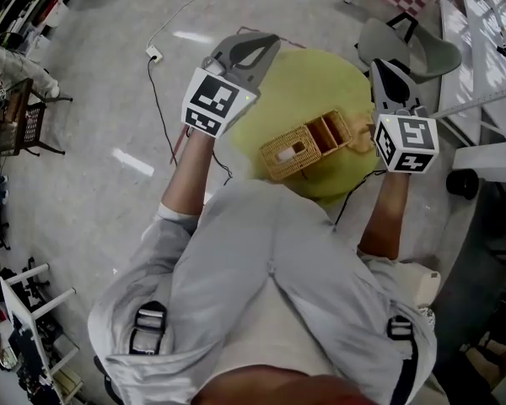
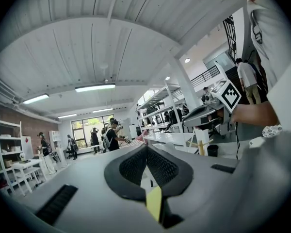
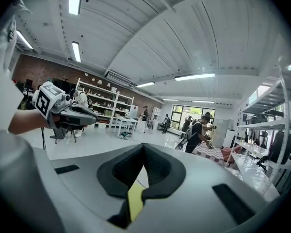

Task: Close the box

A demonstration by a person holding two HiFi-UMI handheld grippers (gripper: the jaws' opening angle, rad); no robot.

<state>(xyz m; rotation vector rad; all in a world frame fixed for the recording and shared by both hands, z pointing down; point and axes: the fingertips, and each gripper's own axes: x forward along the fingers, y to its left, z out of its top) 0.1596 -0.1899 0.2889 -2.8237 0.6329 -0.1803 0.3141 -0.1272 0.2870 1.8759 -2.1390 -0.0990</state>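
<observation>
A woven wicker box (image 1: 308, 146) lies on the round yellow-green table (image 1: 320, 78) in the head view, one end open and its lid part with a pale patch lying toward the left. Both grippers hang in the air above the table, clear of the box. My left gripper (image 1: 257, 40) is up and left of the box, its jaws pressed together with nothing between them (image 2: 146, 148). On the box's right side, my right gripper (image 1: 386, 66) is also shut and empty (image 3: 142, 147). Both gripper views look out level across the room, so neither shows the box.
A grey chair (image 1: 413, 49) stands beyond the table at the right, with a white shelf frame (image 1: 489, 99) beside it. A white cable with a plug (image 1: 154, 55) runs over the floor at the left. Several people stand far off near worktables (image 3: 199, 130).
</observation>
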